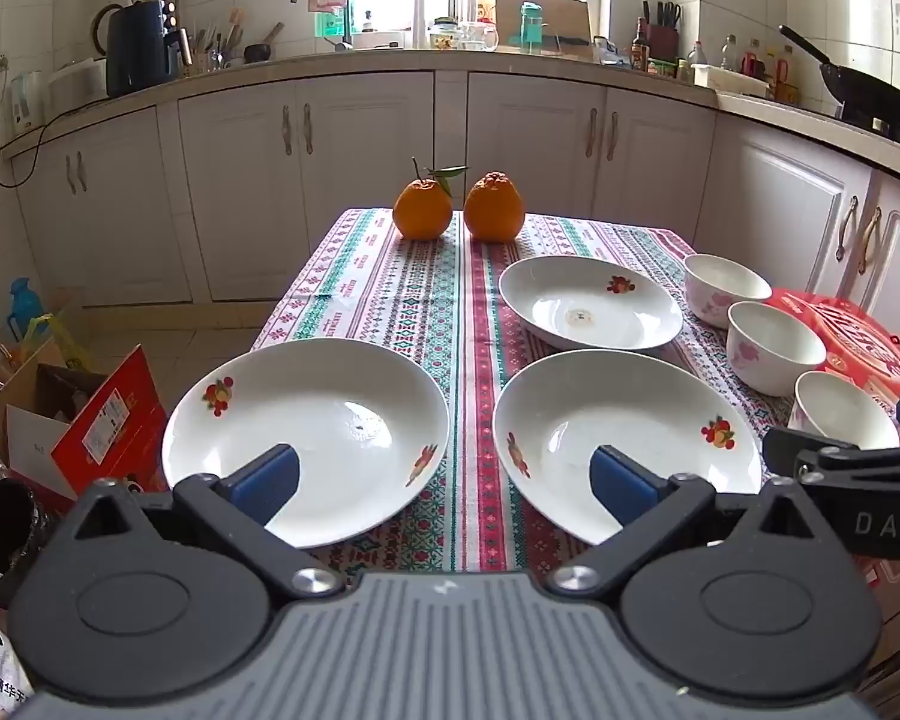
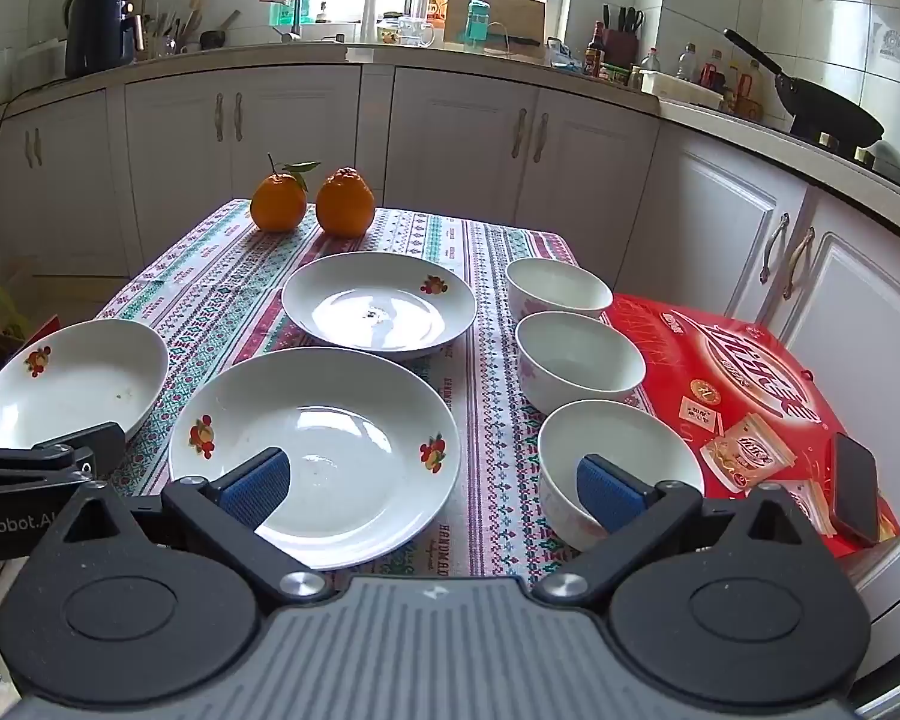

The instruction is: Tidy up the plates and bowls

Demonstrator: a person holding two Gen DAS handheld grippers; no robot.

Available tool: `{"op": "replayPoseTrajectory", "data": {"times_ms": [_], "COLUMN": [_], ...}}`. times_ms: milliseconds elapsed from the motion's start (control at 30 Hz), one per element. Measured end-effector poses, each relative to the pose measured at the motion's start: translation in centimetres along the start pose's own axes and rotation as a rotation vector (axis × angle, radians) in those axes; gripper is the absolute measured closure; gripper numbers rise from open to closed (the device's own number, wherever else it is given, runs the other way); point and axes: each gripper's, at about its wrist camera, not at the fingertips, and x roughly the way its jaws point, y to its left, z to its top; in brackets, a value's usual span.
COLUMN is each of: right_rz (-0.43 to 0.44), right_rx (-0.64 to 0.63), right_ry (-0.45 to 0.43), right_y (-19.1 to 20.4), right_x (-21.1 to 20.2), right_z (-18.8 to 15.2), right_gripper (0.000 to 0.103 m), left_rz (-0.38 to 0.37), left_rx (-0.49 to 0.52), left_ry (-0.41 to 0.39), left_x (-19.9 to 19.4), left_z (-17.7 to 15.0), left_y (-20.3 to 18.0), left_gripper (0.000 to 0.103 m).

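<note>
My left gripper (image 1: 444, 480) jaws wide apart, empty, my right gripper (image 2: 432, 483) same, three plates (image 2: 315, 450) and three bowls (image 2: 579, 360) apart on tablecloth (image 1: 402, 300), two oranges (image 1: 423, 210) at far edge

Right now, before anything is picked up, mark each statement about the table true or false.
1. Three plates lie on the tablecloth: near plate, far plate, left plate. True.
2. The bowls are stacked. False: near bowl, middle bowl and far bowl stand apart in a row.
3. The left gripper holds a plate. False: it is open and holds nothing.
4. Two oranges sit at the table's far end. True.
5. The phone lies in a bowl. False: it lies on the red box.
6. The right gripper is open. True.
</note>
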Motion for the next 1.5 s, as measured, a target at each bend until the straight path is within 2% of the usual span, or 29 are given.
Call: {"op": "replayPoseTrajectory", "data": {"times_ms": [467,533,1500], "right_rz": [-0.005,-0.003,-0.002], "right_rx": [-0.003,-0.001,0.003], "right_ry": [0.002,0.001,-0.001], "right_y": [0.1,0.1,-0.1], "right_x": [-0.2,-0.1,-0.4], "right_z": [0.1,0.2,0.2], "right_gripper": [0.0,0.0,0.0], "left_rz": [-0.006,0.001,0.001], "left_rx": [-0.005,-0.002,-0.001], "left_ry": [-0.004,-0.003,-0.008], "left_x": [0.4,-0.3,-0.3], "left_z": [0.1,0.2,0.1], "left_y": [1.1,0.0,0.1], "left_gripper": [0.001,0.001,0.001]}}
